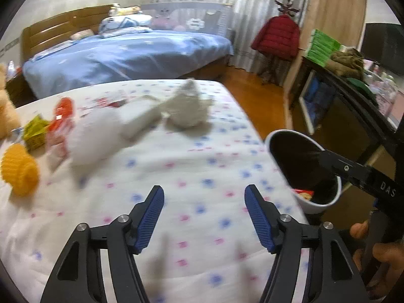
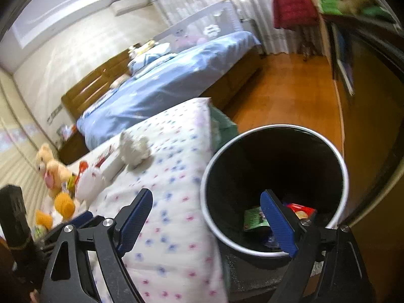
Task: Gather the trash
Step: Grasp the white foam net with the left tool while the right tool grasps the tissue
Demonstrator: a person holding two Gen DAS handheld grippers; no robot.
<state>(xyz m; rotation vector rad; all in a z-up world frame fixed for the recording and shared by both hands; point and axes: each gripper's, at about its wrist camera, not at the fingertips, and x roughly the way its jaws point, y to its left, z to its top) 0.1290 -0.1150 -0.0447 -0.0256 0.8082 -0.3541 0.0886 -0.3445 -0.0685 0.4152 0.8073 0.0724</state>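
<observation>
The trash bin stands at the bed's right edge. The crumpled paper lies on the bed, far side from the bin. The left hand-held gripper, open and empty, is nearer it. The right hand-held gripper gapes empty beside the bin.

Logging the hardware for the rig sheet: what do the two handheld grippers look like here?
Both match: left gripper and right gripper have black angular frames with triangular cutouts, silver pivot bolts, and ribbed blue pads on the fingers. The right gripper's body shows white lettering, "DAS", in the left view. No cables or sleeves visible.
</observation>
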